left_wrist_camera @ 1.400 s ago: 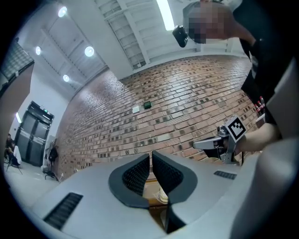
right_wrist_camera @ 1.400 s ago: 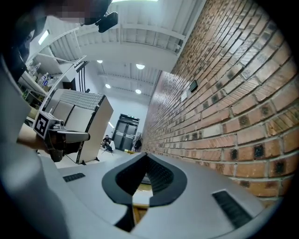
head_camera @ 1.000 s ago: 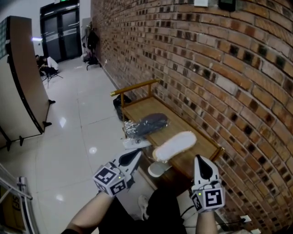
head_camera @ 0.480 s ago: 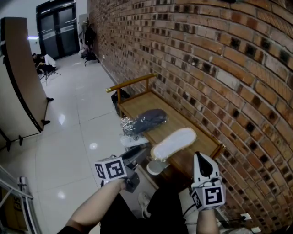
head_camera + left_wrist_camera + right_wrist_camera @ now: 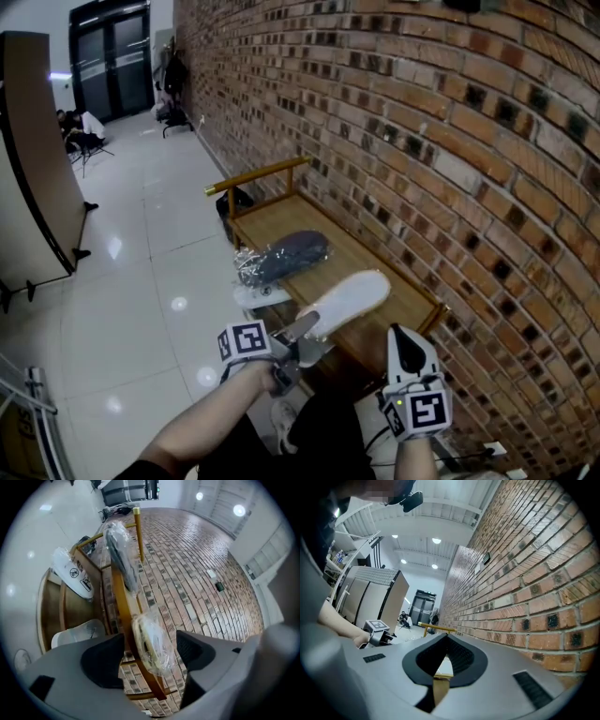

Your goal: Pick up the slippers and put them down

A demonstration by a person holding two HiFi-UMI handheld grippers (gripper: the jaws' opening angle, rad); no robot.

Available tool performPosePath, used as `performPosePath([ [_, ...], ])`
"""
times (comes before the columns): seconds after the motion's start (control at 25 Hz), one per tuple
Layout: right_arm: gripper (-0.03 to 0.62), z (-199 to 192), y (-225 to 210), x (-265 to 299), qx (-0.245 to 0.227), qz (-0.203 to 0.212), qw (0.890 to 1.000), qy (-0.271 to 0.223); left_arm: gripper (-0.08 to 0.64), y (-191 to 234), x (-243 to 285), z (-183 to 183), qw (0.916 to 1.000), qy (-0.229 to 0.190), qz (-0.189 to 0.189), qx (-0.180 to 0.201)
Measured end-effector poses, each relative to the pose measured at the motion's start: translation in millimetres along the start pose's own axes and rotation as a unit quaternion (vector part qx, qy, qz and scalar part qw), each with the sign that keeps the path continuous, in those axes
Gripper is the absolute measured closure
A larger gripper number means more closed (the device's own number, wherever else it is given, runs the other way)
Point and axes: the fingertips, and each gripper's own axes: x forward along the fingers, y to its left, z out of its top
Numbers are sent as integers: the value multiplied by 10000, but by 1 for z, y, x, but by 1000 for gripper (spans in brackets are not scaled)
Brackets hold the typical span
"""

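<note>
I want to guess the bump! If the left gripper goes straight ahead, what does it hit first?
Likely the plastic-wrapped white slipper at the edge of the bench, lined up between the left gripper's opening jaws.

Bright ceiling lamps [image 5: 436, 541] glare off the glossy floor [image 5: 122, 281]; fisheye edges bend and darken.

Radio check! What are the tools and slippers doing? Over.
Left tool opening, white wrapped slipper between its jaws, unpinched. Right tool shut, empty. Dark slipper on bench. Bench rim right beside the white one.
</note>
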Motion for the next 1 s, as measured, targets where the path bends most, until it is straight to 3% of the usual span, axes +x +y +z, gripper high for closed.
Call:
performPosePath([
  [0.08, 581, -1, 0, -1, 23, -13, 10000, 22, 221, 3, 2, 1, 9999, -53, 76, -62],
  [0.12, 581, -1, 0, -1, 33, -19, 10000, 37, 270, 5, 1, 2, 9999, -74, 143, -38],
  [0.2, 581, -1, -2, -2, 48, -38, 10000, 46, 457, 6, 1, 1, 9997, -49, 241, 54],
  [0.28, 581, -1, -2, -3, 58, -50, 10000, 50, 483, 2, 1, -1, 9998, 14, 171, 76],
  [0.64, 581, 13, 13, 8, -39, 124, 9999, -32, 491, -42, -24, 16, 9982, -373, -450, 146],
  [1.0, 581, 30, 80, 36, 29, 823, 9964, -221, 491, -83, -124, 64, 9860, -1317, -777, 658],
])
